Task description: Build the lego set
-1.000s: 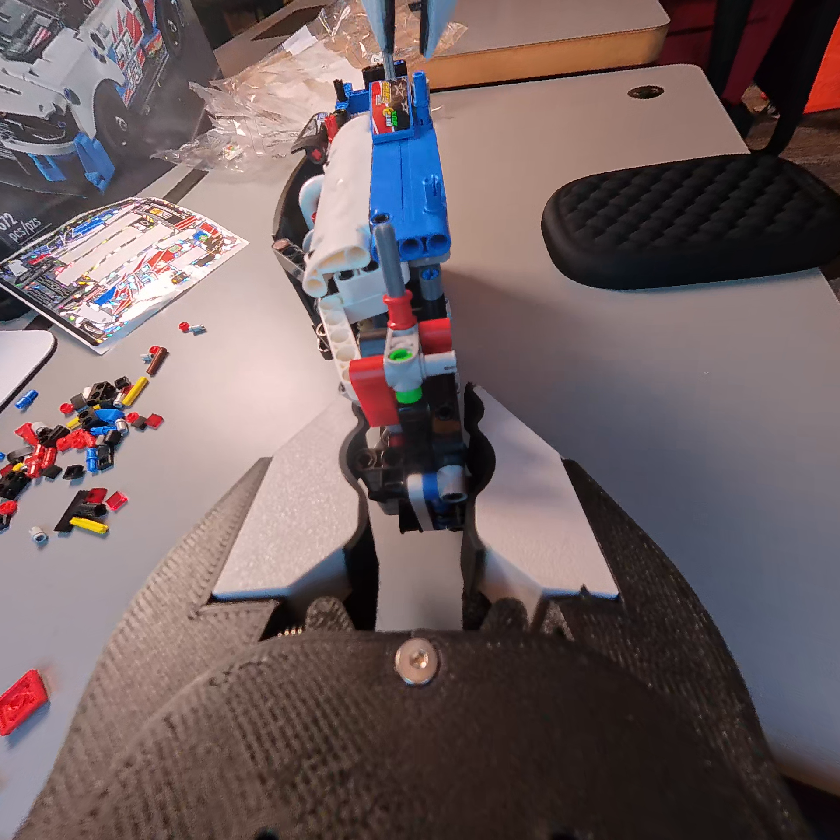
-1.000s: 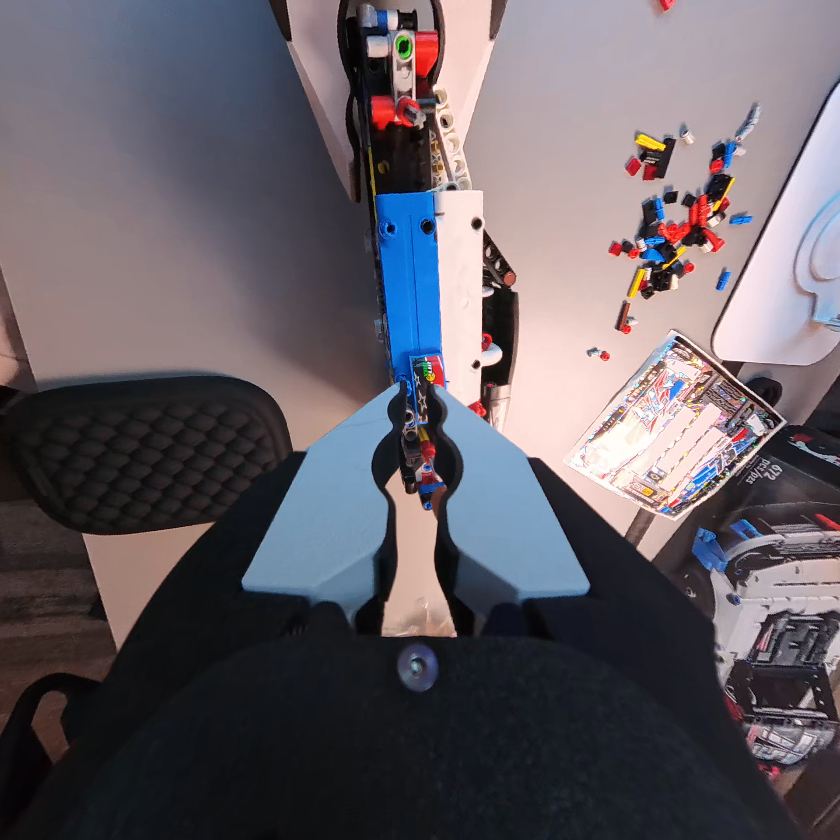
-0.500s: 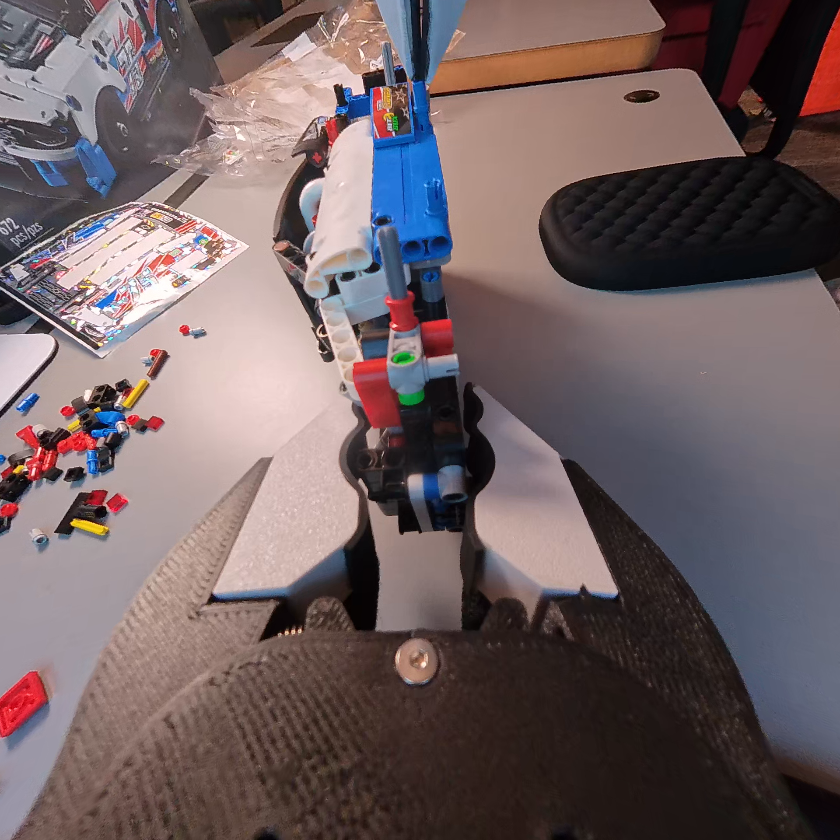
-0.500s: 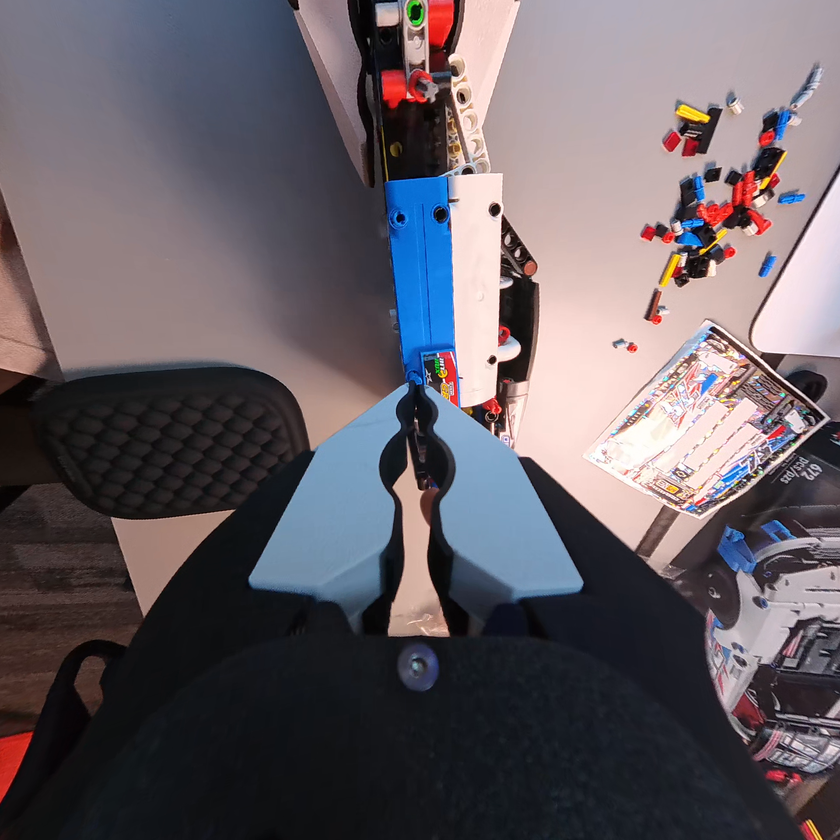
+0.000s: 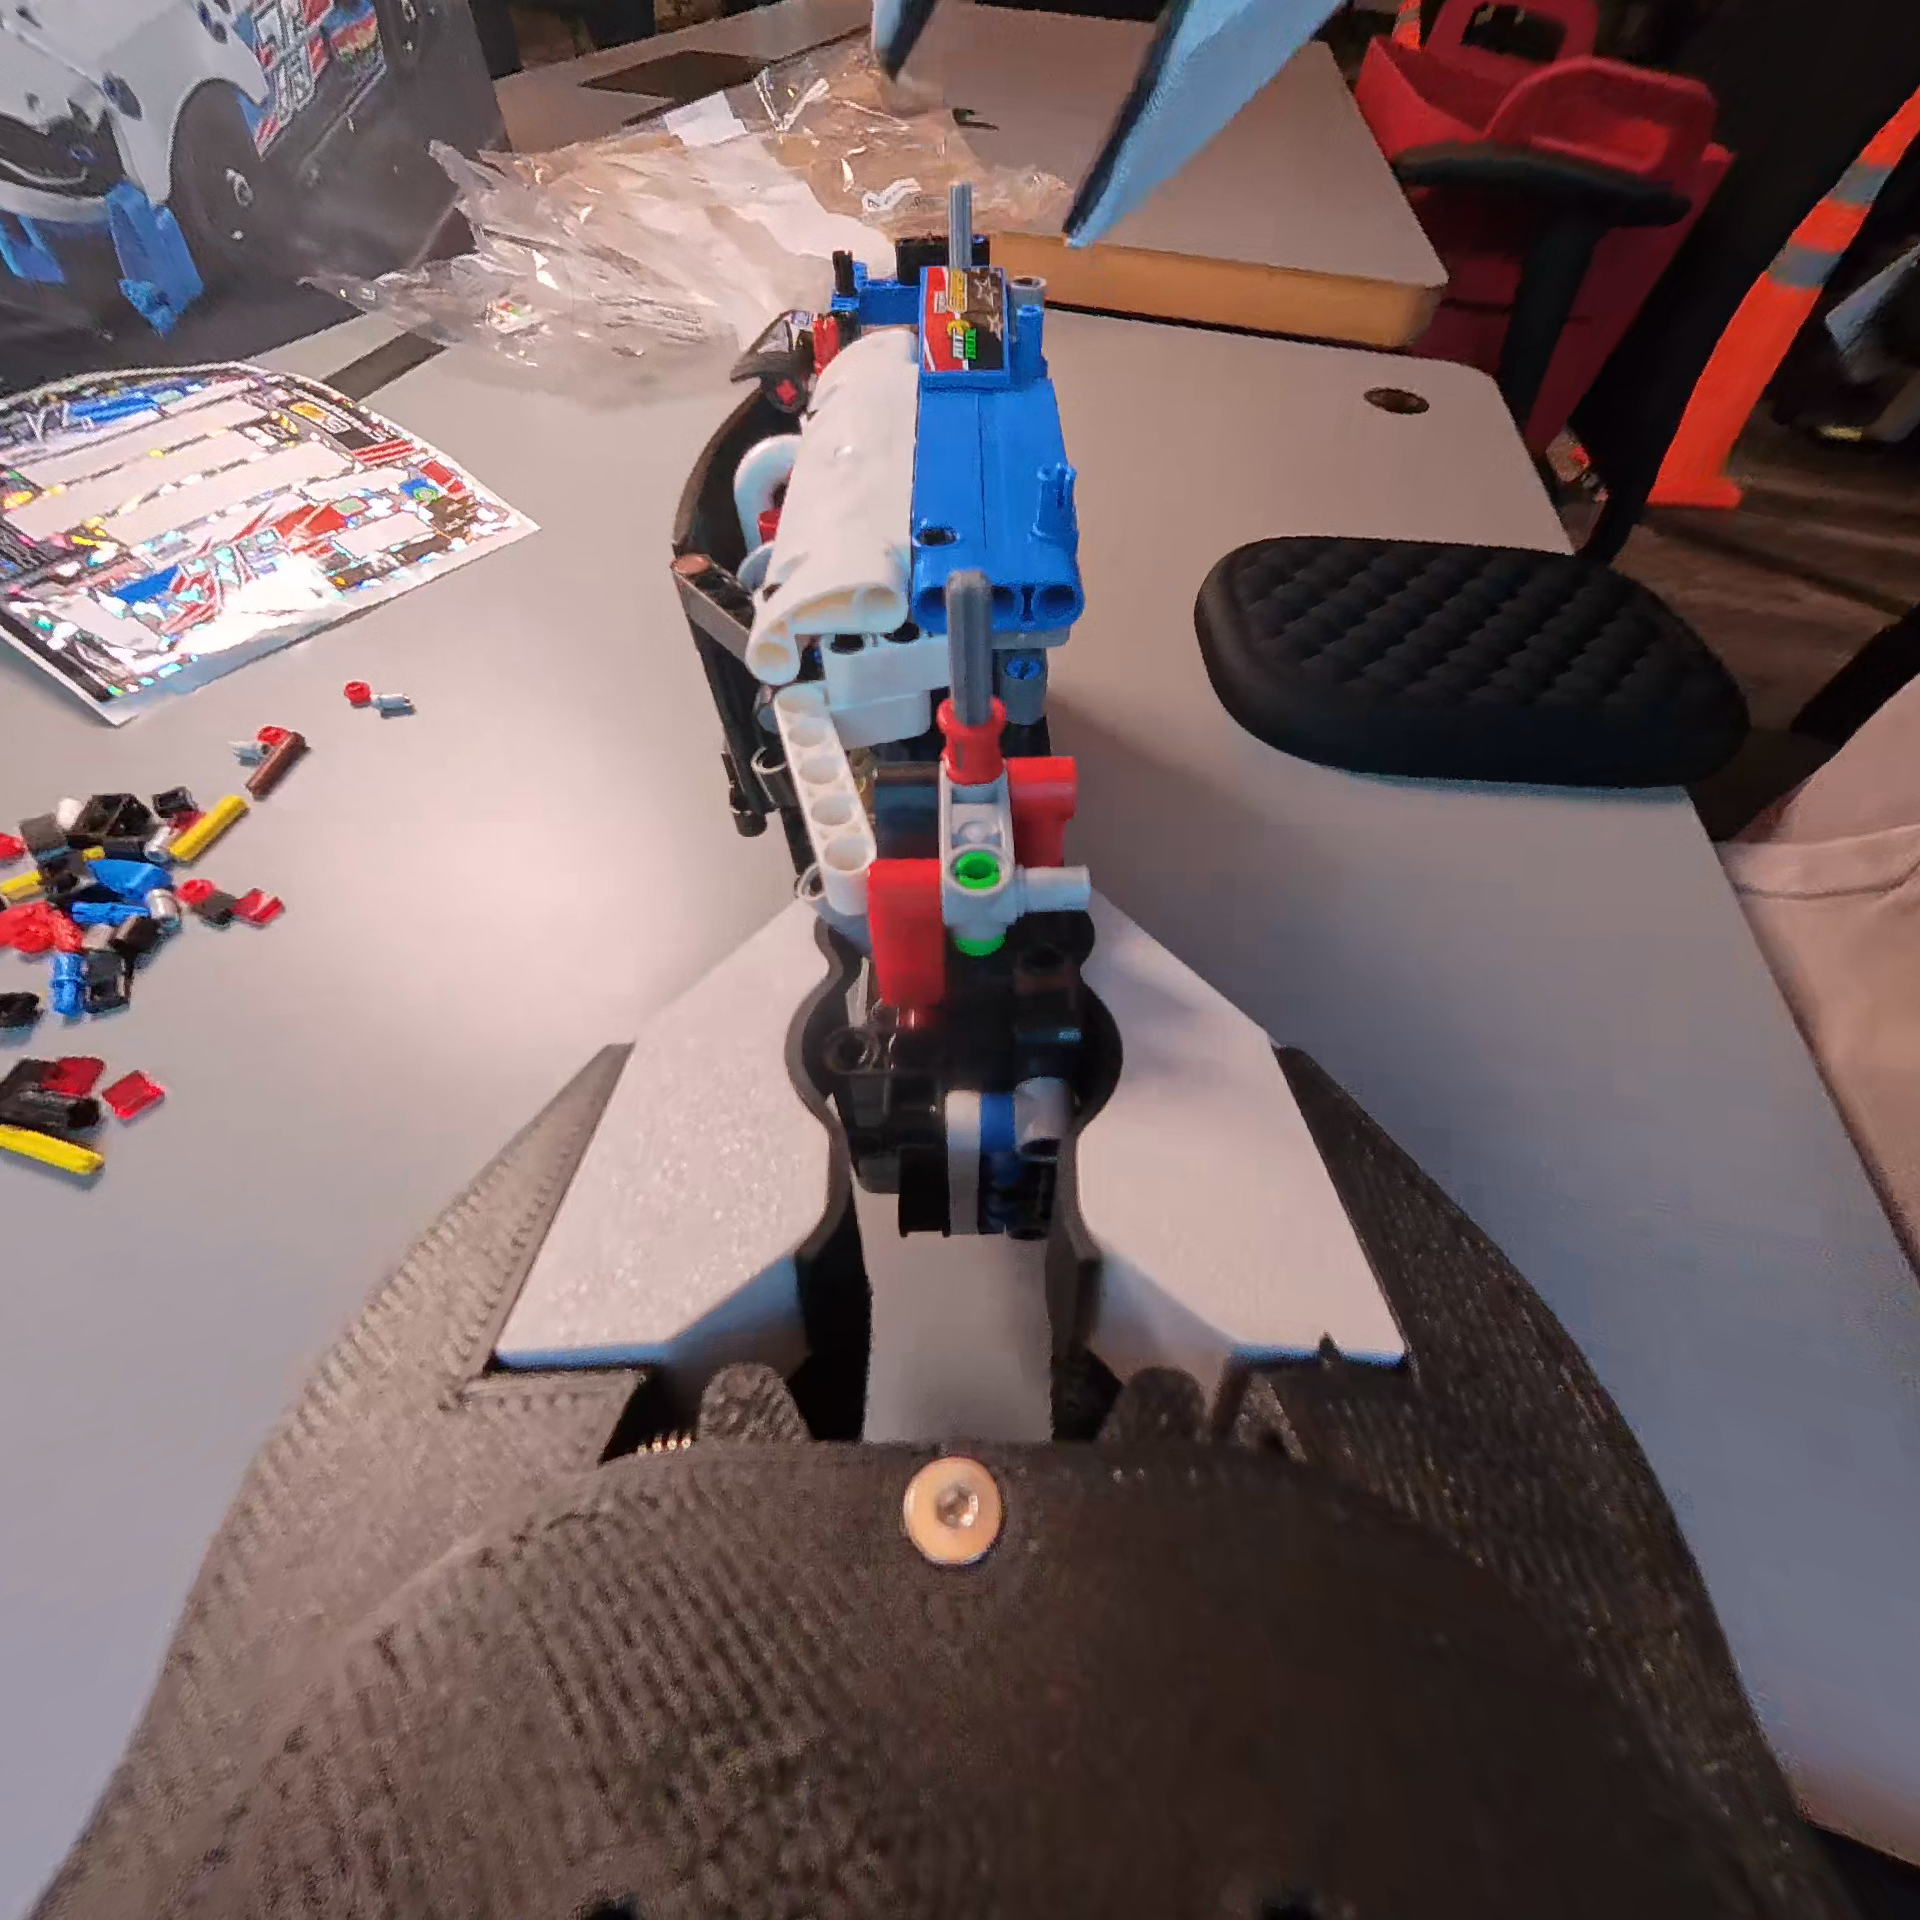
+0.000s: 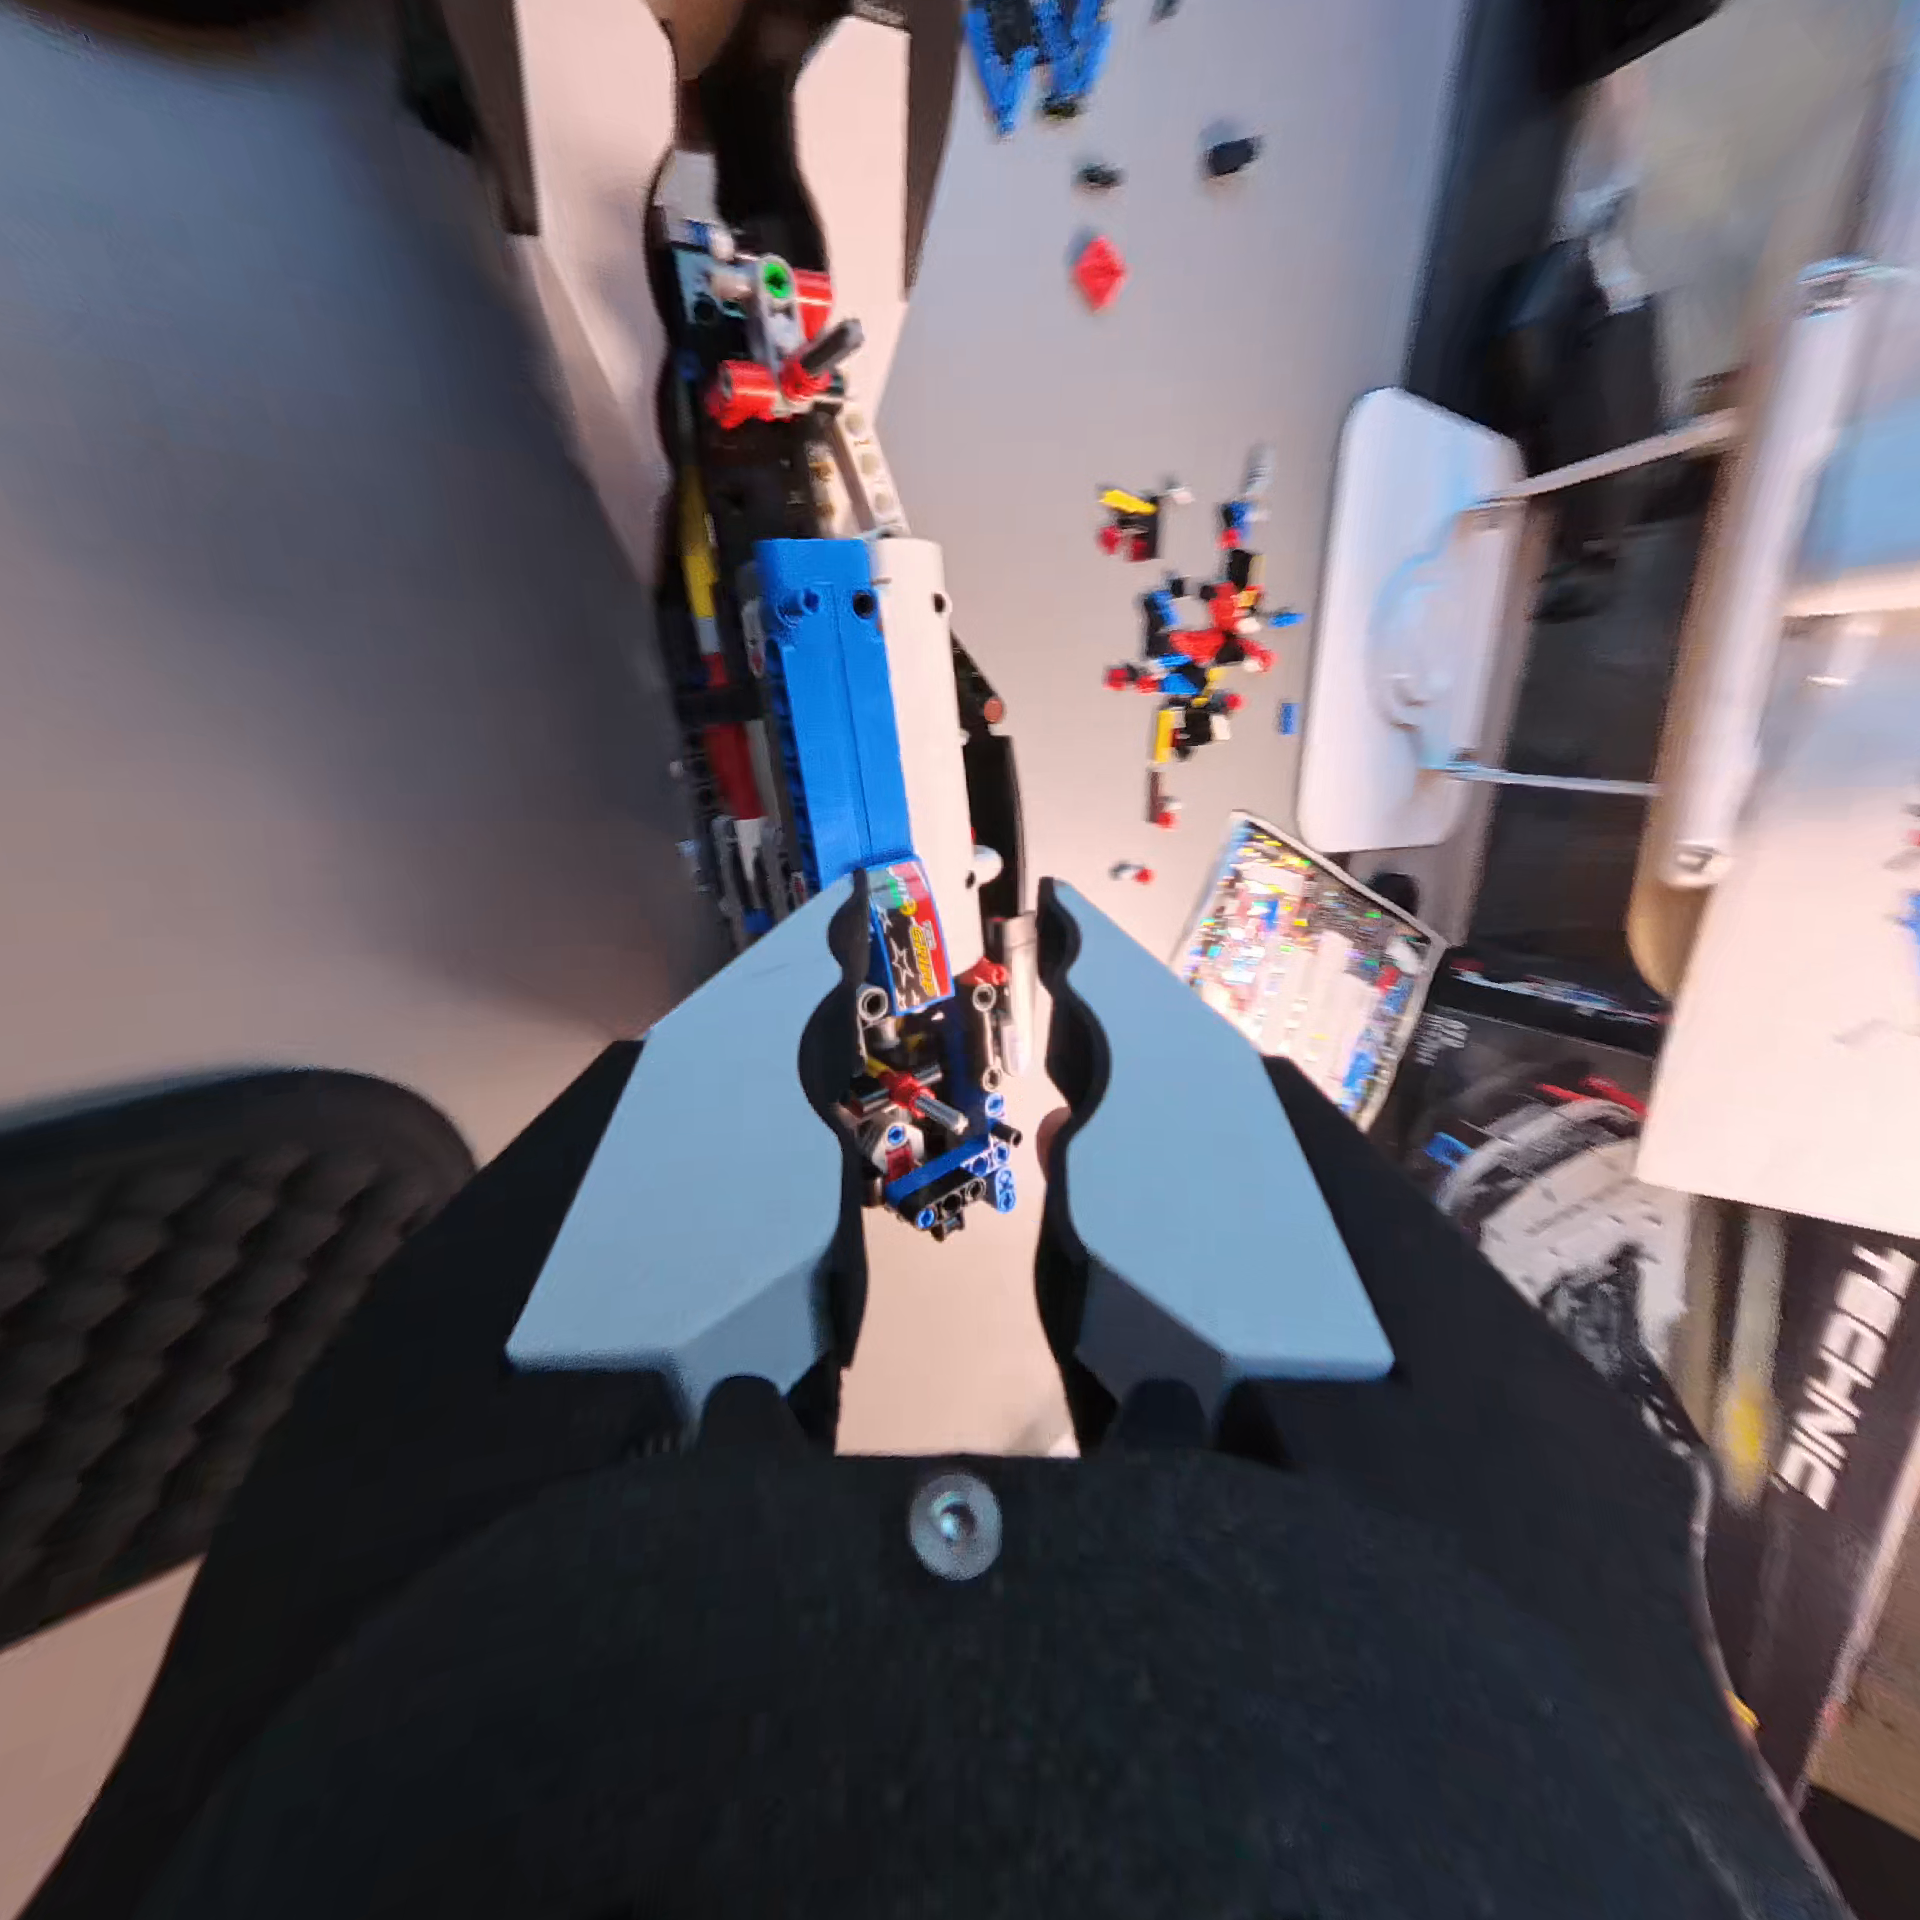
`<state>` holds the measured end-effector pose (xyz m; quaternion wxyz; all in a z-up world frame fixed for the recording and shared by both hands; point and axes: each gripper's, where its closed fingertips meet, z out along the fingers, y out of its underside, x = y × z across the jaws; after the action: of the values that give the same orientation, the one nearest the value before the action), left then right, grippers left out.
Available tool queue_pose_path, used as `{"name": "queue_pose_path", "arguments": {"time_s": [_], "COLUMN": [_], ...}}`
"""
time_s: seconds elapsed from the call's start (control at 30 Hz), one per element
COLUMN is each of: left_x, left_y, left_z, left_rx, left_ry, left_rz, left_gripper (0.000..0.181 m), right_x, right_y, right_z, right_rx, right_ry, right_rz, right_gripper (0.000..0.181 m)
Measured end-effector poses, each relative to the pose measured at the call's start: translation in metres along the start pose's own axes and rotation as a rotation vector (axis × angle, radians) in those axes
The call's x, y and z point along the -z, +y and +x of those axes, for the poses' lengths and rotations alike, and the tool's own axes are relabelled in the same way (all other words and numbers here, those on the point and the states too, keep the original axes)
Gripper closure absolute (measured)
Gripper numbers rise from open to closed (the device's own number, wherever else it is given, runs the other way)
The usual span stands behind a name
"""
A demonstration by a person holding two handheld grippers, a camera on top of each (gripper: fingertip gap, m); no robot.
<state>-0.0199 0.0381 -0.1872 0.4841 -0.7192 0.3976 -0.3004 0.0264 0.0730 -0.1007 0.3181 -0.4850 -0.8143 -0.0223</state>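
Note:
The lego car build [image 5: 987,468], with blue and white panels on a black frame, lies lengthwise on the grey table [image 5: 1351,987]. My left gripper [image 5: 958,930] is shut on its near end, by the red and grey pieces. A grey axle [image 5: 961,223] stands up at the far end. My right gripper [image 6: 948,899] is open, its light-blue fingers [image 5: 1164,114] above that far end and apart from it. In the blurred right wrist view the build [image 6: 831,717] runs away from the fingers toward the left gripper [image 6: 790,135].
Loose small pieces [image 5: 104,894] lie at the left; they also show in the right wrist view [image 6: 1195,644]. A sticker sheet [image 5: 208,509], the set's box [image 5: 156,135] and empty plastic bags [image 5: 644,239] lie behind. A black padded rest [image 5: 1455,655] sits at the right. There is about 11 cm between the tips of the two grippers.
My right gripper was shut at the build's far end by the axle; it has opened and lifted away. The left gripper still holds the near end.

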Motion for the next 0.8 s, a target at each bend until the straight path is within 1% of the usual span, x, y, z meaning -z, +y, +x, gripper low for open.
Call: {"name": "queue_pose_path", "arguments": {"time_s": [0.1, 0.17, 0.23, 0.27, 0.47, 0.67, 0.73, 0.8], "left_x": [0.0, 0.0, 0.0, 0.0, 0.0, 0.0, 0.001, 0.002], "left_y": [-0.001, -0.001, 0.0, 0.0, 0.0, 0.002, 0.003, -0.003], "left_z": [-0.002, -0.002, -0.003, -0.003, -0.003, -0.003, -0.004, -0.004], "left_rx": [0.068, 0.105, 0.114, 0.119, 0.135, 0.12, 0.119, 0.12], "left_ry": [0.018, 0.03, 0.032, 0.035, 0.041, 0.038, 0.037, 0.037], "left_rz": [0.004, 0.009, 0.01, 0.012, 0.011, 0.0, -0.001, 0.022], "left_gripper": [0.145, 0.146, 0.145, 0.146, 0.145, 0.146, 0.146, 0.146], "right_x": [-0.006, -0.013, -0.018, -0.02, -0.028, -0.029, -0.029, -0.023], "right_y": [0.007, 0.016, 0.018, 0.016, 0.017, 0.016, 0.015, 0.015], "right_z": [-0.006, -0.009, -0.011, -0.014, -0.013, -0.013, -0.013, -0.015], "right_rx": [-0.032, -0.032, -0.008, 0.003, 0.129, 0.178, 0.14, -0.006], "right_ry": [0.179, 0.272, 0.325, 0.332, 0.383, 0.4, 0.396, 0.349], "right_rz": [0.096, 0.108, 0.121, 0.132, 0.074, 0.06, 0.08, 0.168], "right_gripper": [0.15, 0.15, 0.151, 0.153, 0.157, 0.158, 0.158, 0.155]}}
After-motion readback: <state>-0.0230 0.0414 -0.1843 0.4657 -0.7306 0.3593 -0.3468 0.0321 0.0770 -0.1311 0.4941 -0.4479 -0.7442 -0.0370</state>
